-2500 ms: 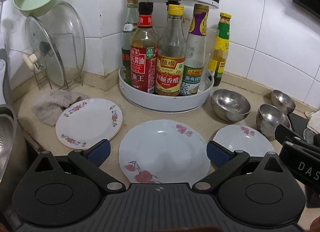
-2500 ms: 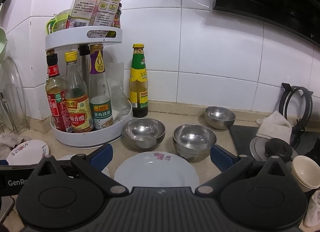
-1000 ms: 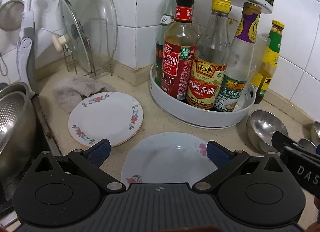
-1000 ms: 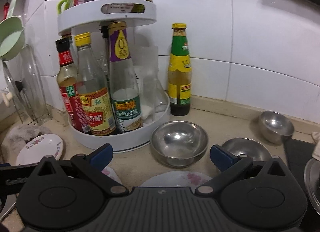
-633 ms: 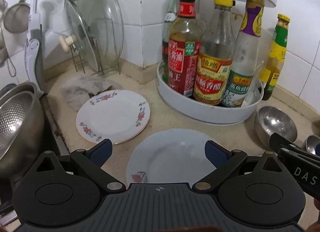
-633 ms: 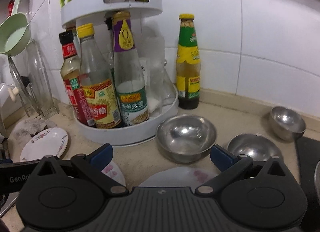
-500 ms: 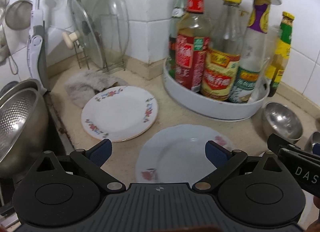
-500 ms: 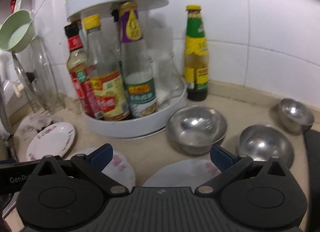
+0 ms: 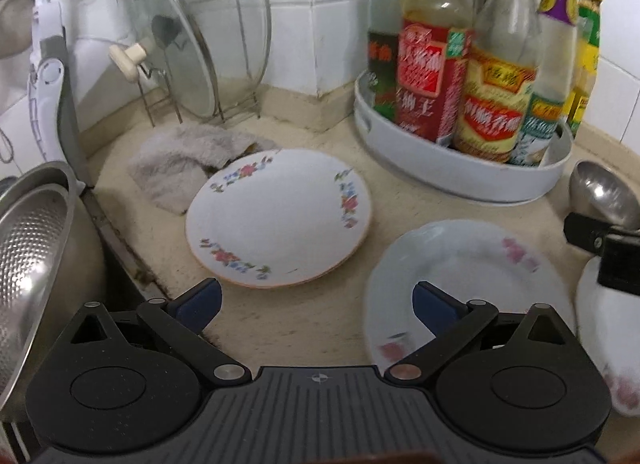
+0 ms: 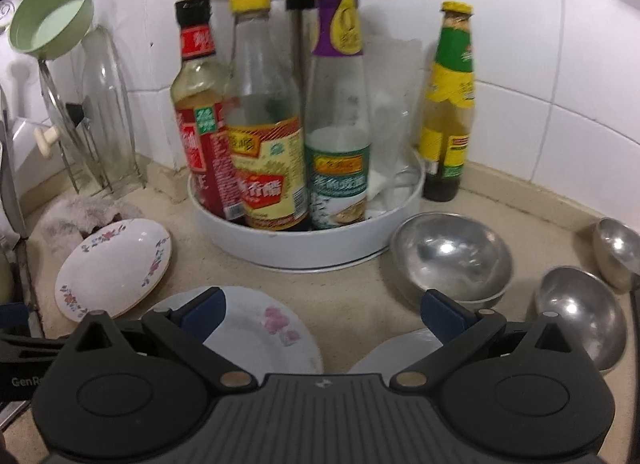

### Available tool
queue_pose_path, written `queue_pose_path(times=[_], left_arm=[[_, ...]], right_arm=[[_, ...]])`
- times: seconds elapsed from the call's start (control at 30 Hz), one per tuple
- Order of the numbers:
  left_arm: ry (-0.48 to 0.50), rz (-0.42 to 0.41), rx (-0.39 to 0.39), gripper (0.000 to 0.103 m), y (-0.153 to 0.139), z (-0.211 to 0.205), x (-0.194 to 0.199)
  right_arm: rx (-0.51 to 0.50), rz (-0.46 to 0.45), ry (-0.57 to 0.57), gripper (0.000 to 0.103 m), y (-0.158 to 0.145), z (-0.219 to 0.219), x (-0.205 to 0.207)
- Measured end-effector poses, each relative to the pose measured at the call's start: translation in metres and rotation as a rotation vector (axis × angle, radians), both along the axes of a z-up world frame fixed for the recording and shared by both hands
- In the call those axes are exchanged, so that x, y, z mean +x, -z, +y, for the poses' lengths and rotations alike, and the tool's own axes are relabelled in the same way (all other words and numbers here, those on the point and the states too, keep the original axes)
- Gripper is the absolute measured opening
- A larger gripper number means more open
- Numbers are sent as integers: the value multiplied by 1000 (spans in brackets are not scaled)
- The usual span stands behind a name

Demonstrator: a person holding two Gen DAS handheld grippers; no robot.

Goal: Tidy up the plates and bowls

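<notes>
Steel bowls (image 10: 451, 256) sit apart beside the bottle rack (image 10: 308, 240), and the flowered plate (image 9: 278, 218) and the pale plate (image 9: 468, 284) lie separate on the counter, so nothing is stacked yet, while the left gripper (image 9: 316, 300) and the right gripper (image 10: 322, 310) both hover wide and empty

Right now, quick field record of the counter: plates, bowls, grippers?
plates: three on the counter; flower-rimmed plate far left, pale pink-flower plate in the middle, third plate mostly hidden
bowls: three steel bowls, unstacked, right of the bottle rack
left gripper: open, empty
right gripper: open, empty
stacking: none yet
</notes>
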State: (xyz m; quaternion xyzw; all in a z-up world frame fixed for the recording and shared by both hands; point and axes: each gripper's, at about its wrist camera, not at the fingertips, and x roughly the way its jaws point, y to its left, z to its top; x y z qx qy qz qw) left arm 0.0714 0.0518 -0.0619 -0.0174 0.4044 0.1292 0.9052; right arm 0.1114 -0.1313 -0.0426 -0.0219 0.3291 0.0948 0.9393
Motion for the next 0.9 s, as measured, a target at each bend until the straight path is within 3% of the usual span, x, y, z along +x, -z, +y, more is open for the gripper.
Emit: queue_pose_path(times=[0.27,0.4,0.77,0.9], left_arm=[[103,32,-115,102,12,18,-5],[134,49,-119,101,22,18,-1],[191,82,-173,101,36,16,11],[215,94,-184,101,40,10,15]], right_arm=[[-37,37,-44,102,10,10,13],[-43,65,-44,102,16,7,20],[-48,102,-181,101,32,22,32],[-37,141,-212,92,40,22,41]])
